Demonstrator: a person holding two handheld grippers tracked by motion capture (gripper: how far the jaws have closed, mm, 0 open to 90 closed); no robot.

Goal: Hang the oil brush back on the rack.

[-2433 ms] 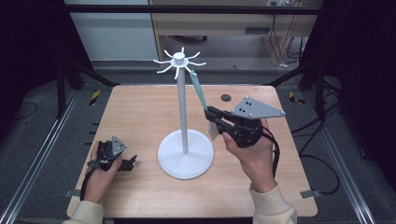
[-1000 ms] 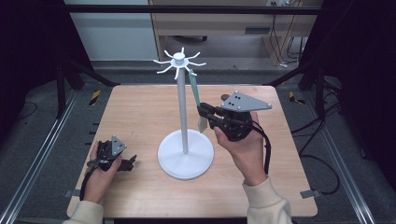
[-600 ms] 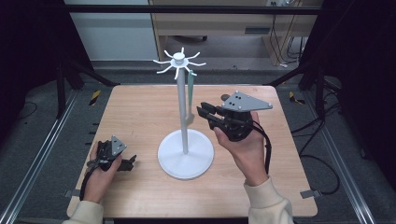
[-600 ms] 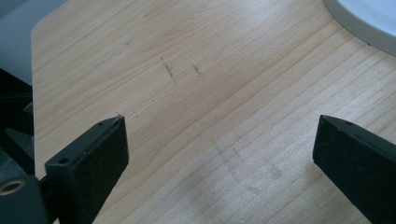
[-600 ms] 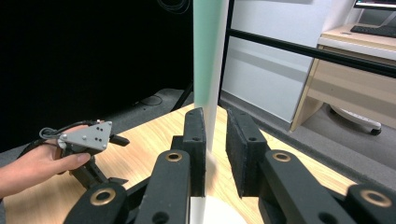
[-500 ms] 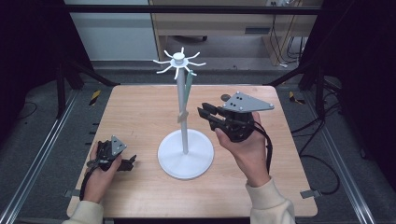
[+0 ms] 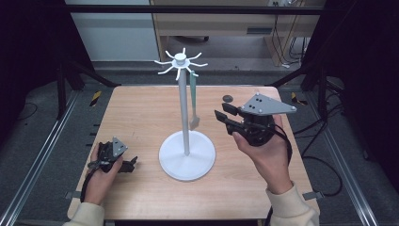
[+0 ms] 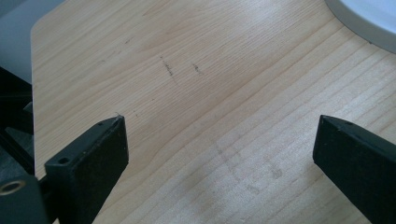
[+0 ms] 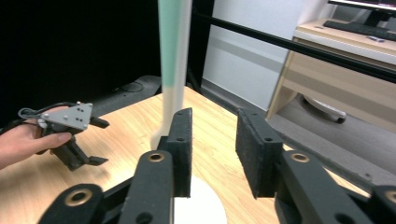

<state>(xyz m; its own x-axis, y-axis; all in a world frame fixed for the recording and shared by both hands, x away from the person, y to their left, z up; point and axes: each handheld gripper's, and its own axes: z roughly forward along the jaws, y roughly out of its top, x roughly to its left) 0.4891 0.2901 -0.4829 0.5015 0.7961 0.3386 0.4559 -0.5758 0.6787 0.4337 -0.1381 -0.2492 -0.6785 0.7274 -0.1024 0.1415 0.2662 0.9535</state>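
On stand (image 7: 186, 150), spatula (image 7: 193, 101) now hangs free; right gripper (image 7: 225, 117) jaws released.

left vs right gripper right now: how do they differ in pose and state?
The left gripper sits low at the table near its left edge; the right gripper is held up beside the hanging green utensil. The left's jaws gape wide over bare wood; the right's stand closer together, beside the utensil, not touching it. Both are hand-held, empty.

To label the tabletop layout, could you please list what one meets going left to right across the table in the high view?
Left claw → white stand's round base → green hanging utensil → right claw → right hand.
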